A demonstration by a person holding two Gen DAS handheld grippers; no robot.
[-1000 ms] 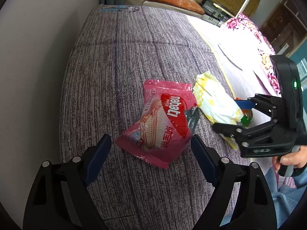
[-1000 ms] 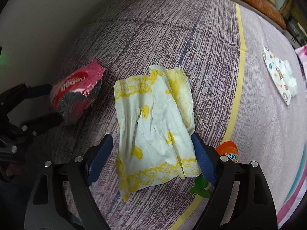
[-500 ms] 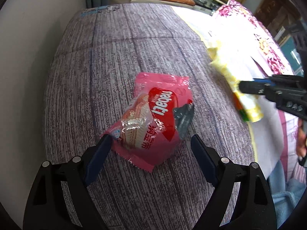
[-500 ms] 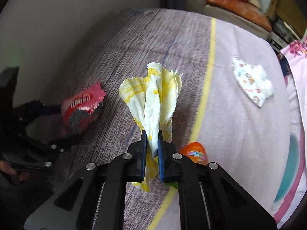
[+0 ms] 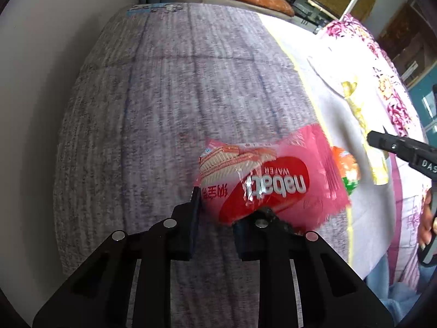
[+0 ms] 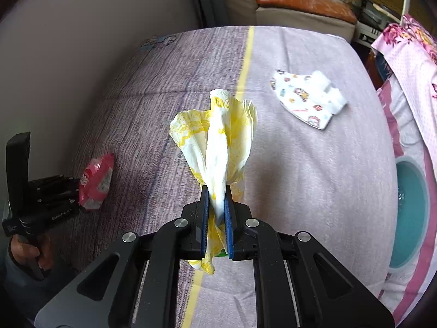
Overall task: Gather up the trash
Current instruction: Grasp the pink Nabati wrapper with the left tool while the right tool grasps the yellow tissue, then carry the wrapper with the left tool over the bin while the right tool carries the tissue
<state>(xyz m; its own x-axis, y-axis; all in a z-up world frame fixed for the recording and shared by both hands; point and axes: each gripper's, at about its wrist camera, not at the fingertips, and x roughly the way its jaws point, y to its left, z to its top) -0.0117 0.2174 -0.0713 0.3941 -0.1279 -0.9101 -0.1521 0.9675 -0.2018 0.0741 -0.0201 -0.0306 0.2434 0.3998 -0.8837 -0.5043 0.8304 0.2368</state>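
Clamping the near end of the pink wafer packet (image 5: 262,180), the left gripper (image 5: 218,210) has its jaws drawn in narrow, with the packet pinched between them and its free end fanning out to the right above the bed cover (image 5: 177,104). The packet shows red lettering and a wafer picture. Just behind its right edge lies an orange-and-green wrapper (image 5: 347,169), partly hidden by the packet.

The right gripper (image 6: 217,207) has its jaws pressed nearly together on a yellow-patterned paper napkin (image 6: 218,139). The napkin is bunched into a narrow twist between the blue pads (image 6: 229,227); its upper part spreads out ahead of the jaws and a short tail hangs below them. The napkin is clear of the bed cover.

In the right wrist view, the left gripper and its packet appear at the far left edge, well apart from the napkin. A white printed cloth (image 6: 306,98) lies flat on the bed cover farther back to the right. A yellow stripe (image 6: 247,54) runs along the cover.
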